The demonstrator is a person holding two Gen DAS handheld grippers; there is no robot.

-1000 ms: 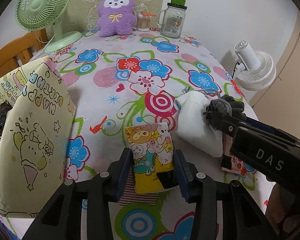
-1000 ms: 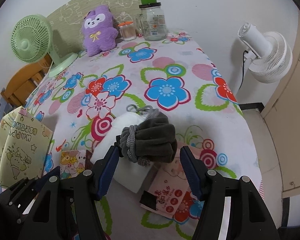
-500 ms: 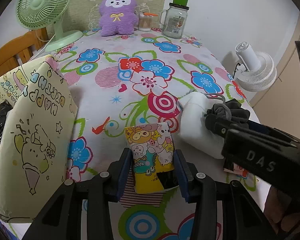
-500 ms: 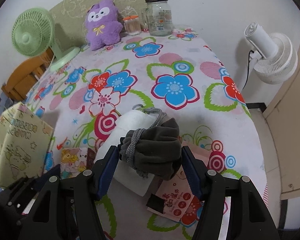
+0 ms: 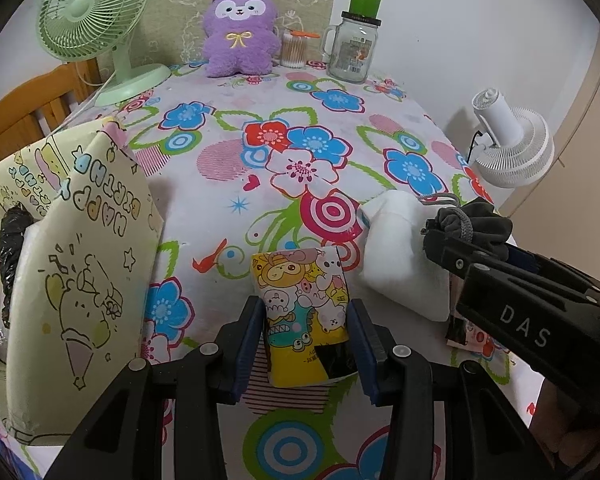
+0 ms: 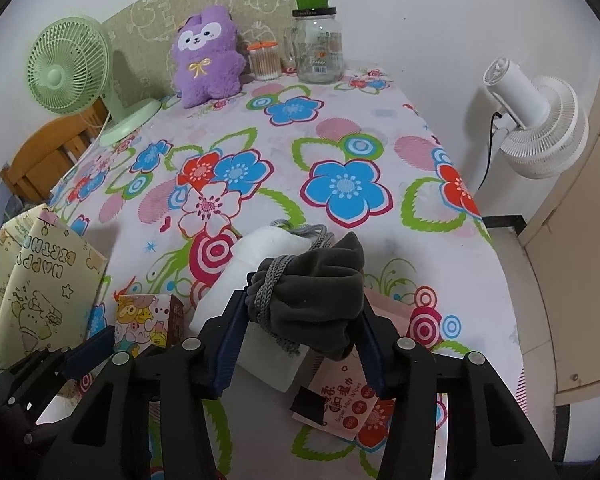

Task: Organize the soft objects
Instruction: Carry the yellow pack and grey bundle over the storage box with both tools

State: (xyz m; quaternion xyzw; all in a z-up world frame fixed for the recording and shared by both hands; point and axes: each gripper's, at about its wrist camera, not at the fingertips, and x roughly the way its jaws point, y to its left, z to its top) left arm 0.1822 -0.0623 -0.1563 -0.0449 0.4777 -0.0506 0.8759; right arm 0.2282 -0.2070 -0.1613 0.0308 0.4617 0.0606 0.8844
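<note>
While both grippers have a soft thing clamped near the table's front edge, left gripper [image 5: 306,340] on tissue pack [image 5: 304,320], right gripper [image 6: 300,332] on grey pouch [image 6: 316,296], neither looks bagged yet.

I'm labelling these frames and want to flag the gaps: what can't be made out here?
- Gift bag: contents mostly hidden by its wall, left wrist view.
- Wet-wipes pack: partly covered by the grey pouch and the right gripper.
- White pack: its right end sits behind the right gripper, left wrist view.
- Jar: label too small to read.
</note>
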